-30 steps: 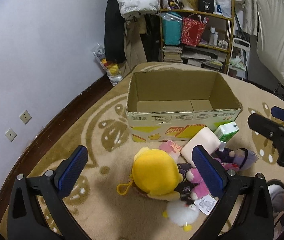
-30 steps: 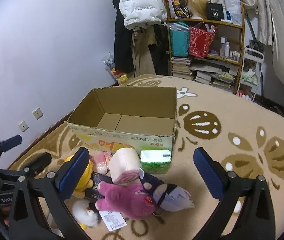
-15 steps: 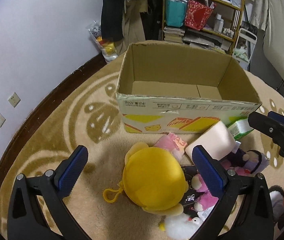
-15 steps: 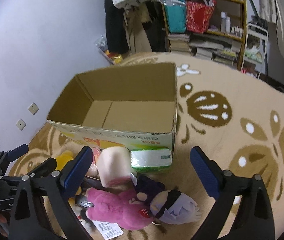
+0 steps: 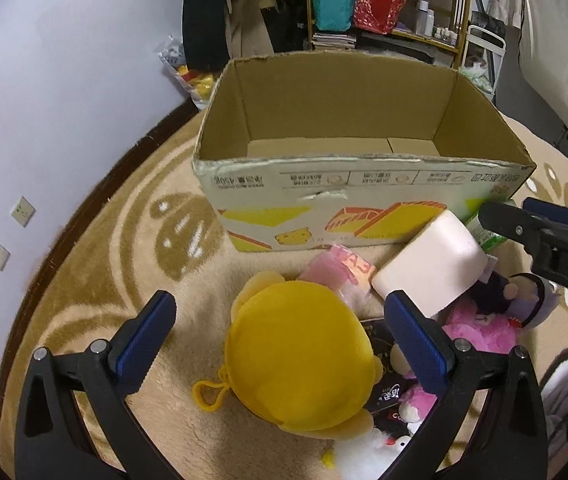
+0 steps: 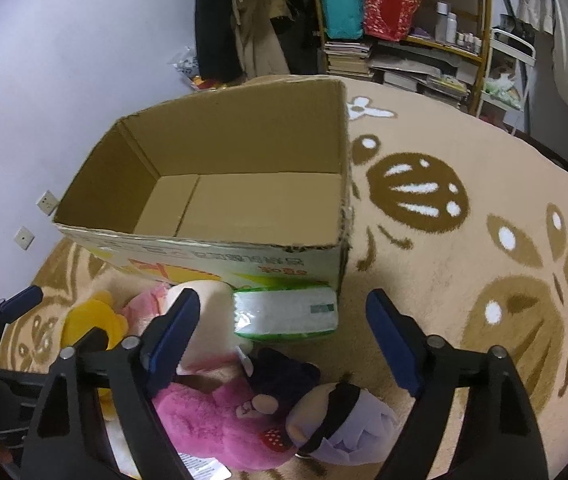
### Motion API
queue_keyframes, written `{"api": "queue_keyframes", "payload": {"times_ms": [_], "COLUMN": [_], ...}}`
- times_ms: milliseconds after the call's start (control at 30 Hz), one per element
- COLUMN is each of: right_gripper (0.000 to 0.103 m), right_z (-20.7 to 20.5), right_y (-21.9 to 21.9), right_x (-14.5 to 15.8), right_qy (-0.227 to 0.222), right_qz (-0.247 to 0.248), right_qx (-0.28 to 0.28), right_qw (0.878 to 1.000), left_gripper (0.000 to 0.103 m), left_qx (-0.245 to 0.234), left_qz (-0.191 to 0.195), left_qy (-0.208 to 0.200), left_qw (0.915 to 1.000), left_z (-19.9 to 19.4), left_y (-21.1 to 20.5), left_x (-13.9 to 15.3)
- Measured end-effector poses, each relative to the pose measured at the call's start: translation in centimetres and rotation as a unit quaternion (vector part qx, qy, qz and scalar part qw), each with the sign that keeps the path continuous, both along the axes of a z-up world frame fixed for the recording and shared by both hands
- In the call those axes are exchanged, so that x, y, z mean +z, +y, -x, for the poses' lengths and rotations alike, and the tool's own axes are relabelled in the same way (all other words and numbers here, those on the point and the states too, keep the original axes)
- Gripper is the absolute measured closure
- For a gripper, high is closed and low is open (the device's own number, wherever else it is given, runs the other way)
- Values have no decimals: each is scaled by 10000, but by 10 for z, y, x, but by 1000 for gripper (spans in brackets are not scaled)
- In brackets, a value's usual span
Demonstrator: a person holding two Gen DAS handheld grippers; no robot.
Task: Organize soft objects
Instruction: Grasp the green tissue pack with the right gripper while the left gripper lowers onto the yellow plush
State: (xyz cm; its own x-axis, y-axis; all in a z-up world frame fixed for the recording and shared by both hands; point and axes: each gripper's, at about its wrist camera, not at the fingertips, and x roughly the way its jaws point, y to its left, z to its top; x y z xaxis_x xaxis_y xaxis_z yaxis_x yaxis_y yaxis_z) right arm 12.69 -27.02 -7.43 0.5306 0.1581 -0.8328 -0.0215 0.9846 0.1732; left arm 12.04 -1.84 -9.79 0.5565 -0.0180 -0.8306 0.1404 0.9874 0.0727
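An open, empty cardboard box [image 5: 359,184] stands on the rug; it also shows in the right wrist view [image 6: 244,184]. In front of it lies a pile of soft toys. My left gripper [image 5: 284,344] is open, its jaws spread either side of a yellow plush [image 5: 299,364], above it. Beside the plush lie a pale pink roll cushion [image 5: 429,268], a pink packet [image 5: 343,272] and a white plush [image 5: 363,452]. My right gripper [image 6: 284,340] is open over a green-and-white tissue pack [image 6: 284,314], a magenta plush [image 6: 212,420] and a purple-haired doll [image 6: 335,412].
A beige patterned rug [image 6: 463,240] covers the floor. A purple wall [image 5: 64,100] with sockets runs on the left. Shelves [image 6: 403,20] with bags, books and bottles, and hanging clothes [image 5: 212,12], stand behind the box. The right gripper shows at the left wrist view's right edge [image 5: 543,236].
Both grippers have moved forward and lower towards the toy pile and box, which now look larger. Both stay open and hold nothing.
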Motion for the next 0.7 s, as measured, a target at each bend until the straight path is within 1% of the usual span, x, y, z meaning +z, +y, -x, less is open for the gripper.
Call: {"api": "queue_keyframes", "payload": {"times_ms": [33,67,133,233,333,500,567,633,700], "right_gripper": [32,34,34,34,35,36,45,45,46], "right_z": [0,-1,-2,-3,-4,-8,-9,-9,-9], "right_y": [-1,-2,-7,-13,-13,-11,-10,-8,-7], "right_x": [-2,-5,-10,-13,-15,-20,-22,-22,-22], "right_qy": [36,106,208,264,231,264,294,270,241], "right_qz": [30,19,-121,-323,-348,-379,-405,-353,-296], "right_qx": [-41,-58,-102,-184,-184,-187,-168,-154,-112], "right_qw": [10000,9999,9997,9990,9990,9988,9986,9989,9992], "left_gripper": [0,0,0,0,0,1,7,17,22], "left_qx": [12,26,24,-17,-54,-101,-135,-202,-246], "left_qz": [40,76,118,22,-177,-292,-370,-337,-280], "left_qy": [46,89,163,204,189,299,340,466,529], "left_qw": [10000,9999,9998,9998,9996,9991,9986,9981,9979], "left_z": [-2,-2,-3,-2,0,0,1,1,2], "left_y": [1,3,5,2,-3,-5,-7,-8,-9], "left_x": [-1,-3,-6,-11,-14,-21,-24,-27,-29]}}
